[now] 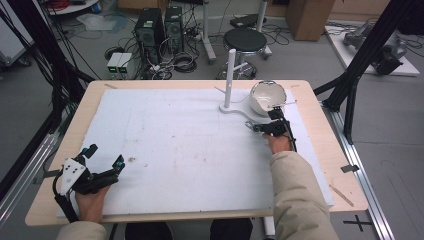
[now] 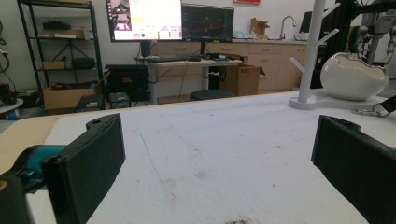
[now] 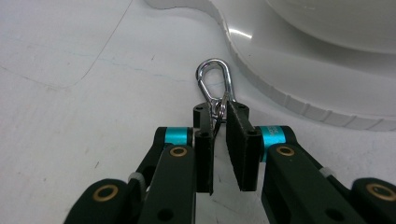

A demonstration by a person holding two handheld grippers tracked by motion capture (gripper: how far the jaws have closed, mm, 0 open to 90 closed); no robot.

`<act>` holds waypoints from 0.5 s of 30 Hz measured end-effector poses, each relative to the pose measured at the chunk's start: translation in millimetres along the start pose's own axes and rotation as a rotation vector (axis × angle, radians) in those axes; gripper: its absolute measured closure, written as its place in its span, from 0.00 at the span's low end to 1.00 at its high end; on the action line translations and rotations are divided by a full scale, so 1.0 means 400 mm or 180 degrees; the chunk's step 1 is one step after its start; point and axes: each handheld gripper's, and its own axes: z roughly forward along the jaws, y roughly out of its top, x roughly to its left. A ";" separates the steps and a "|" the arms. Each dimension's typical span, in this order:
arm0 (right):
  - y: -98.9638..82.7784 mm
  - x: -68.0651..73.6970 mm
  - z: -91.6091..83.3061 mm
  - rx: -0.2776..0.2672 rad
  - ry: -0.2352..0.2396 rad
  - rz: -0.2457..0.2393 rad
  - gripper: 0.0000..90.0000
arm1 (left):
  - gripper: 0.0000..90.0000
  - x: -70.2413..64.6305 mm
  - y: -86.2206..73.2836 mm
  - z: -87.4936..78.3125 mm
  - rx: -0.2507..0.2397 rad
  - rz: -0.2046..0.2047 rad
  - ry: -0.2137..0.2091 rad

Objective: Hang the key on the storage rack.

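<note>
A silver carabiner clip [image 3: 215, 79] lies low over the white mat, its ring end pinched between the tips of my right gripper [image 3: 219, 112], which is shut on it. From above, this gripper [image 1: 272, 127] sits just in front of the white peg stand [image 1: 229, 75], with the clip [image 1: 250, 125] pointing left. A glossy white bowl-like piece [image 1: 267, 96] rests on the stand's base. My left gripper [image 1: 106, 156] lies open at the mat's near left corner, jaws wide apart and empty [image 2: 217, 130]. Far right in its view are the stand [image 2: 310, 51] and bowl [image 2: 352, 77].
The white mat [image 1: 175, 145] covers most of the wooden table [image 1: 320, 150]. Beyond the table's far edge are a black stool [image 1: 245, 40], computer towers [image 1: 150, 30] and floor cables. Black frame struts [image 1: 360, 60] rise at the right.
</note>
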 end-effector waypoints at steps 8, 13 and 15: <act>0.000 -0.001 0.000 0.0001 0.0026 -0.0023 0.96 | 0.03 0.000 0.000 0.000 0.0003 0.0006 -0.0004; 0.000 -0.005 -0.001 0.0001 0.0029 0.0129 0.98 | 0.03 0.000 0.000 0.000 0.0002 0.0006 -0.0003; -0.001 -0.007 -0.001 0.0006 0.0049 0.0120 0.99 | 0.03 0.000 0.000 0.000 0.0002 0.0007 -0.0003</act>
